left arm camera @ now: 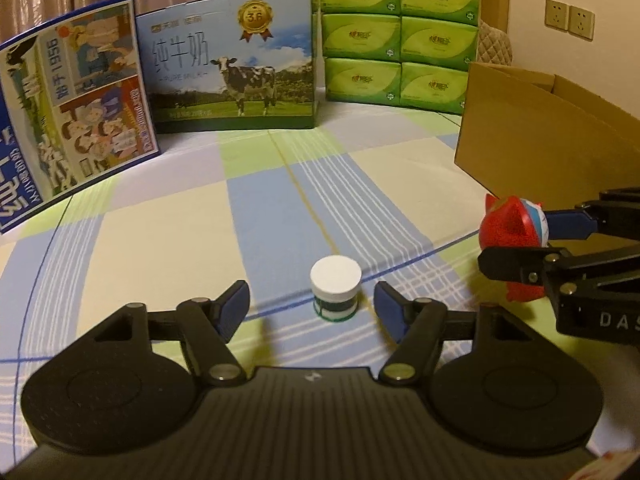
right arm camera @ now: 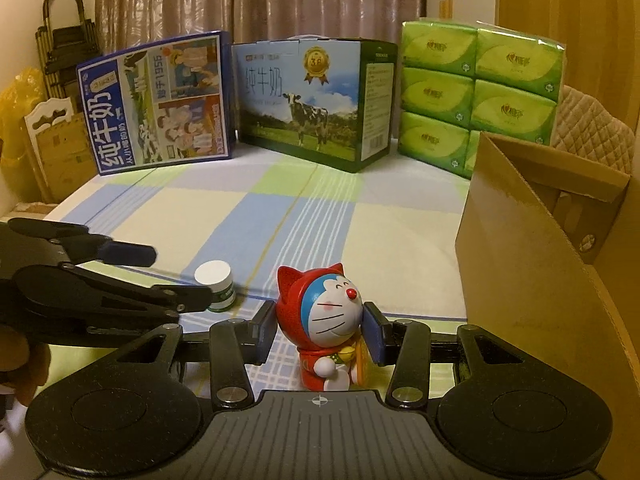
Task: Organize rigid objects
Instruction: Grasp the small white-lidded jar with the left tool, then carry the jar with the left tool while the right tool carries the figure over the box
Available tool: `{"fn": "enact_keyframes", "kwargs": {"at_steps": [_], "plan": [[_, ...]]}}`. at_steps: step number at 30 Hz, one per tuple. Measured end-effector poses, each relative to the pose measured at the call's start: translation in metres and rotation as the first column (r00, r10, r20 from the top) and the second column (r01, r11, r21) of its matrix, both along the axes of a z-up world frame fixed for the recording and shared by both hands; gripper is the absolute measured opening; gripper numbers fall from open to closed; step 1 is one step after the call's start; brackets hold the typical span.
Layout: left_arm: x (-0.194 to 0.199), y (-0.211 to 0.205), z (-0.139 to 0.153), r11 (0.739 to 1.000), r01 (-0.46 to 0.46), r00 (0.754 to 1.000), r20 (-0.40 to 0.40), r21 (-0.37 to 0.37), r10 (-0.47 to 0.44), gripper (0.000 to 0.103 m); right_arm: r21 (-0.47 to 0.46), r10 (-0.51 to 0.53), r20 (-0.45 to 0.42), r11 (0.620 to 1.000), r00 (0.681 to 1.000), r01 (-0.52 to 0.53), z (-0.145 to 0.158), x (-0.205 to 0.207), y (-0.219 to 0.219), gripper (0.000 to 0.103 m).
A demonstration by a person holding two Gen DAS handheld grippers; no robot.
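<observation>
My right gripper [right arm camera: 320,334] pinches a Doraemon figurine [right arm camera: 326,320] between both pads: red cat-eared hood, blue-and-white smiling face, red nose, a gold bell at its chest. My left gripper [left arm camera: 311,306] is spread wide around a small jar [left arm camera: 335,288] without touching it; the jar has a white lid and a green-and-white label too small to read, and it stands on the checked tablecloth [left arm camera: 168,240] at 12 o'clock, just ahead of my left fingertips. "DAS" shows on the right gripper's body. At 2 o'clock stands an open cardboard box [right arm camera: 532,248]. Farther back, at 10 o'clock, a blue milk carton [left arm camera: 76,108] reads "1956"; at 12 o'clock a cow-printed milk box [left arm camera: 234,60] reads "纯牛奶", "PURE MILK" and "3.6"; at 1 o'clock are stacked green tissue packs [left arm camera: 400,36].
</observation>
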State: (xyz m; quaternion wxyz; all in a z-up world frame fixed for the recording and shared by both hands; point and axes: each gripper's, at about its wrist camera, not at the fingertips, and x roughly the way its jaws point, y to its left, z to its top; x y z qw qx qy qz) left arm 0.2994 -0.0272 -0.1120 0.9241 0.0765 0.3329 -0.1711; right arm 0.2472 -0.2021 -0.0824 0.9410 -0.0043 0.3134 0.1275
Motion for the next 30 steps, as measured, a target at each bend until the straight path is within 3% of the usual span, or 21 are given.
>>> {"fn": "enact_keyframes", "kwargs": {"at_steps": [6,15,18,30], "plan": [[0.007,-0.016,-0.009,0.999,0.037,0.999,0.004,0.02,-0.037,0.05,0.004,-0.006,-0.002,1.0,1.0,0.006,-0.001,0.005,0.002,0.042],[0.012,-0.015,-0.015,1.0,0.01,1.0,-0.013,0.01,-0.01,0.038,0.018,-0.023,-0.012,1.0,1.0,0.024,-0.001,0.008,-0.003,0.042],[0.013,-0.012,-0.015,1.0,0.002,1.0,-0.018,-0.007,-0.002,0.025,0.02,-0.022,-0.012,1.0,1.0,0.023,-0.001,0.008,-0.003,0.042],[0.009,-0.01,-0.007,0.999,-0.038,0.999,-0.037,-0.012,0.037,0.025,0.028,-0.022,-0.02,0.999,1.0,0.022,-0.003,0.008,-0.003,0.042]]}}
